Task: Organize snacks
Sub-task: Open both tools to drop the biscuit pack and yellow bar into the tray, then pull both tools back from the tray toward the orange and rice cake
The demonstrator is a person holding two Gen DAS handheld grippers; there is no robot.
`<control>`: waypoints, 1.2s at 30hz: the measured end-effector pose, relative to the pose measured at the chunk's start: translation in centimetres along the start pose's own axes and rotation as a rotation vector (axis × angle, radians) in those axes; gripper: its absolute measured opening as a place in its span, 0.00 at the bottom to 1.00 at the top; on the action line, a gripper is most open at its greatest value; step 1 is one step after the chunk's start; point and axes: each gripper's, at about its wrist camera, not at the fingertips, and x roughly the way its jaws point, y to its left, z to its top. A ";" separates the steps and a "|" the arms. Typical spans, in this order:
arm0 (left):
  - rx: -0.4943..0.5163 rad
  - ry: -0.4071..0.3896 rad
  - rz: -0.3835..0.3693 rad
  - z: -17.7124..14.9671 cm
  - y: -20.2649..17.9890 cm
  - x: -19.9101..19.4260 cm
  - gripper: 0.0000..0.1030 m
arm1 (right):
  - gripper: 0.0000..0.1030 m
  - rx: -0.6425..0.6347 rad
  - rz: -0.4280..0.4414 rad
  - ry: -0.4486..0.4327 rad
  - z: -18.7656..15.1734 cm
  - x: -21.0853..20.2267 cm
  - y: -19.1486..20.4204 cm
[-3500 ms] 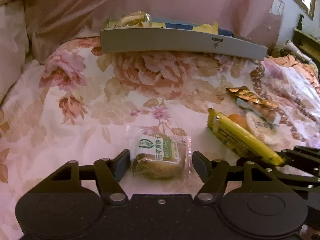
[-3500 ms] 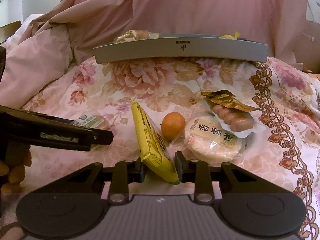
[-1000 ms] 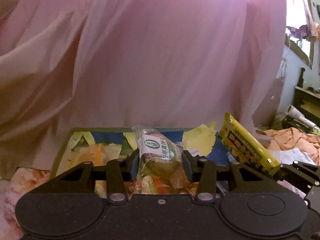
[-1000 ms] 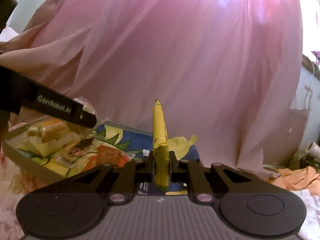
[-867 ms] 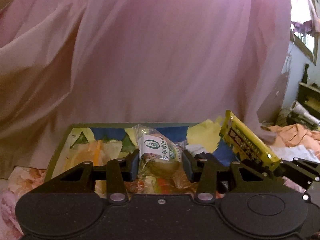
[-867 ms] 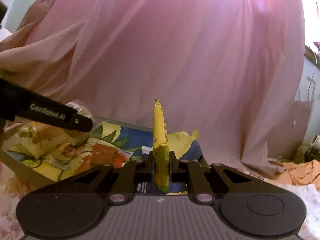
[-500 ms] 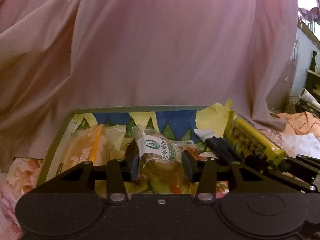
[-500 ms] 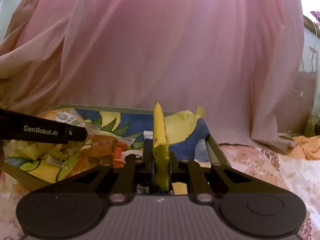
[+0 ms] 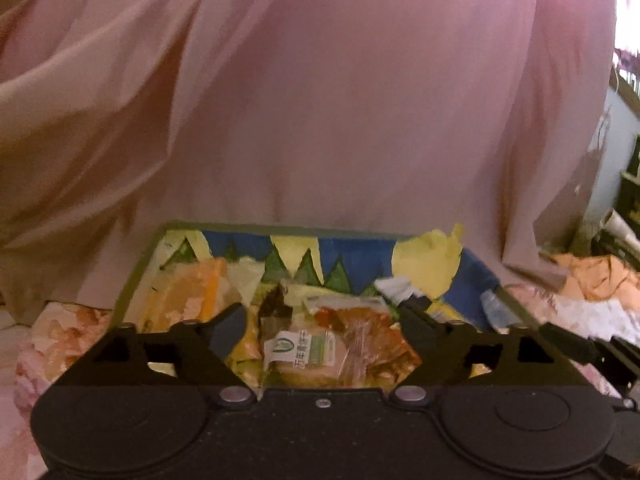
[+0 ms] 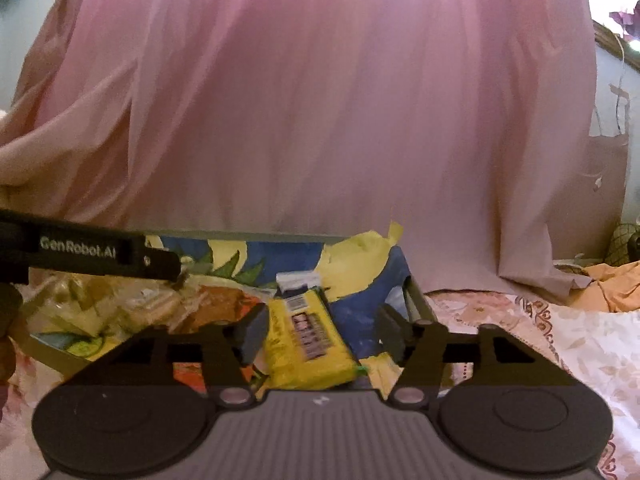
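A grey tray (image 9: 132,292) with a blue, yellow and green lining holds several snack packets. My left gripper (image 9: 320,320) is open over its middle, and the clear-wrapped cake with a green and white label (image 9: 308,354) lies loose in the tray between the fingers. My right gripper (image 10: 318,330) is open over the tray's right end (image 10: 416,300), and the yellow snack bar (image 10: 308,340) lies flat in the tray between its fingers. The left gripper's finger (image 10: 92,254) crosses the left of the right wrist view.
A pink curtain (image 10: 320,100) hangs right behind the tray. The tray sits on a floral bedcover (image 10: 560,340). Orange cloth (image 9: 592,280) and dark furniture lie at the far right. Other wrapped snacks (image 9: 188,300) fill the tray's left side.
Both grippers have opened. The wrapped cake and the yellow bar have dropped from the jaws into the tray.
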 end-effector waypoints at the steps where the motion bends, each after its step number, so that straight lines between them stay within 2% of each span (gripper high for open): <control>1: -0.004 -0.007 0.001 0.2 0.0 -0.4 0.89 | 0.69 0.005 0.005 -0.005 0.1 -0.4 -0.1; 6: -0.026 -0.065 0.008 1.0 0.4 -3.5 0.99 | 0.83 0.018 0.013 -0.049 0.8 -3.1 0.0; 14: -0.045 -0.138 0.003 0.8 1.0 -8.7 0.99 | 0.98 0.033 0.012 -0.140 1.6 -8.7 0.3; 24: -0.034 -0.233 0.002 -2.1 0.7 -14.8 0.99 | 1.00 0.031 -0.013 -0.229 0.4 -15.3 -0.1; 31: -0.020 -0.287 -0.004 -5.2 0.6 -18.4 0.99 | 1.00 0.028 -0.030 -0.224 -1.5 -18.4 -0.2; 36: -0.011 -0.277 -0.002 -7.5 0.8 -19.8 0.99 | 1.00 0.024 -0.035 -0.191 -3.4 -20.3 -0.2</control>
